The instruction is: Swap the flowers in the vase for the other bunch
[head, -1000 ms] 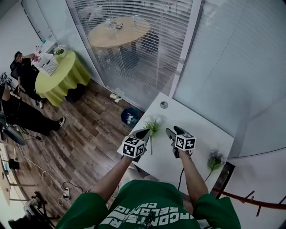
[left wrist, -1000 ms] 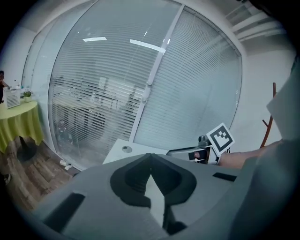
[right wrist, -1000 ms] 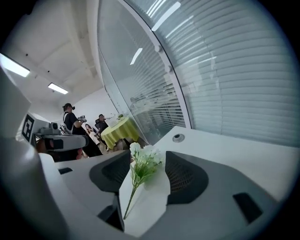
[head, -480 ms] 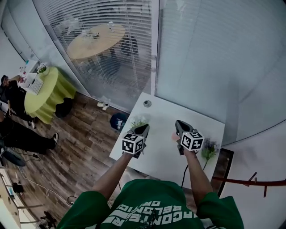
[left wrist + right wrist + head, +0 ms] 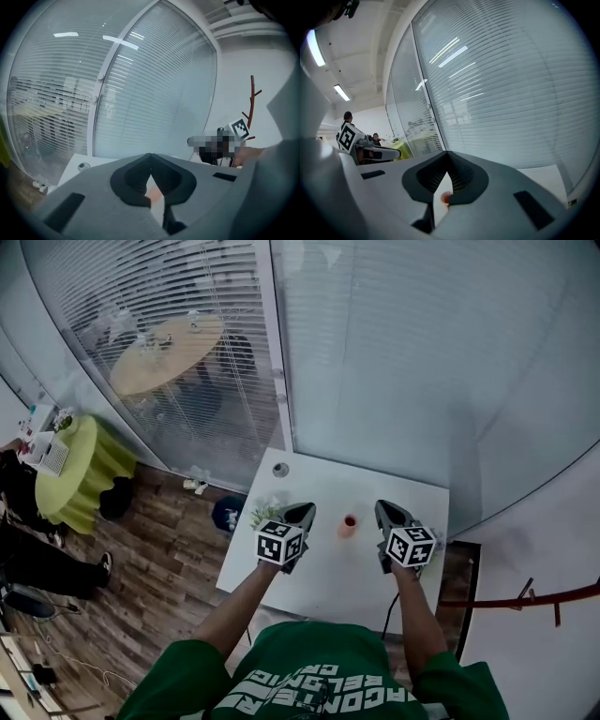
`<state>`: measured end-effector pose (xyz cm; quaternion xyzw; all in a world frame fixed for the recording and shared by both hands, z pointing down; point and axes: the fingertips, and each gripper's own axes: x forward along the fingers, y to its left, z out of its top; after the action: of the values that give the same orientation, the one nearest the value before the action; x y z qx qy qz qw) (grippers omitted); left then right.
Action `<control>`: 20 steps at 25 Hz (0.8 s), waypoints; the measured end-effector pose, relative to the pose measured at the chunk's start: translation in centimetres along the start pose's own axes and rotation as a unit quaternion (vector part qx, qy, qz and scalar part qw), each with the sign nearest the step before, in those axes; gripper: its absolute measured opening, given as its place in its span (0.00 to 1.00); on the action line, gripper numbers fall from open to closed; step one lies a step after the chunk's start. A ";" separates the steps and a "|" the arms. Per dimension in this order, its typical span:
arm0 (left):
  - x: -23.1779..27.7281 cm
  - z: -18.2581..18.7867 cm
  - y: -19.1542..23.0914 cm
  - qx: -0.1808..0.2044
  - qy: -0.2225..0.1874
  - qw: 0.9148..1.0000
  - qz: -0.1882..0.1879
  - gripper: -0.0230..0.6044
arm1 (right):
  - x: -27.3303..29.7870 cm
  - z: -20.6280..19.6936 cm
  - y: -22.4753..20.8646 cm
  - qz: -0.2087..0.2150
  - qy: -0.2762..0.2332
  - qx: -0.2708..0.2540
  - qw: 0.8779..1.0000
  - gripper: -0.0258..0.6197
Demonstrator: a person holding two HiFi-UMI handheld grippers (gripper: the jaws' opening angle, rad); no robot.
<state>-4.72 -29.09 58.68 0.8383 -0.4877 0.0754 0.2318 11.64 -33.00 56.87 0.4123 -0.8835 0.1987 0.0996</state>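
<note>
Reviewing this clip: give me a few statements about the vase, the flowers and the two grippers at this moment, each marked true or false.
1. The pink vase stands on the white table, between the two grippers in the head view. True.
2. The green bunch is standing in the vase. False: it lies near the table's left edge, by the left gripper, apart from the vase.
3. The right gripper is clamped on a flower stem. False: its jaws are together with nothing between them.
4. The left gripper's jaws are together and hold nothing. True.
</note>
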 end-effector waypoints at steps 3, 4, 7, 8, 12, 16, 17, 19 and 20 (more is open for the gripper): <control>1.0 0.5 -1.2 0.010 0.001 1.000 -0.011 0.05 | -1.4 0.0 -1.1 -0.012 -0.004 0.000 1.000 0.06; 1.3 0.4 -1.5 0.012 0.002 1.000 -0.014 0.05 | -1.7 -0.1 -1.4 -0.015 -0.005 0.000 1.000 0.06; 2.0 0.4 -1.8 0.016 0.005 1.000 -0.017 0.05 | -2.4 -0.5 -2.1 -0.021 -0.006 0.001 1.000 0.06; 2.1 0.4 -1.8 0.018 0.005 1.000 -0.017 0.05 | -2.5 -0.6 -2.2 -0.022 -0.006 0.001 1.000 0.06; 2.4 0.3 -2.3 0.023 0.005 1.000 -0.021 0.05 | -2.8 -1.0 -2.7 -0.025 -0.004 0.007 1.000 0.06; 2.5 0.1 -2.6 0.023 0.007 0.999 -0.026 0.05 | -2.7 -1.2 -2.9 -0.024 -0.005 0.010 1.000 0.06; 2.5 0.1 -2.5 0.018 0.007 0.999 -0.029 0.05 | -2.7 -1.2 -2.8 -0.024 -0.005 0.011 1.000 0.06; 2.4 0.2 -2.5 0.009 0.006 0.999 -0.032 0.05 | -2.7 -1.3 -2.9 -0.024 -0.003 0.011 1.000 0.06; 2.4 0.3 -2.5 0.008 0.005 0.999 -0.033 0.05 | -2.7 -1.3 -2.9 -0.025 -0.002 0.010 1.000 0.06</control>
<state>-1.33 -30.08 58.50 0.8551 -0.4585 0.0756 0.2300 15.61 -32.25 57.95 0.4353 -0.8712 0.2044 0.0987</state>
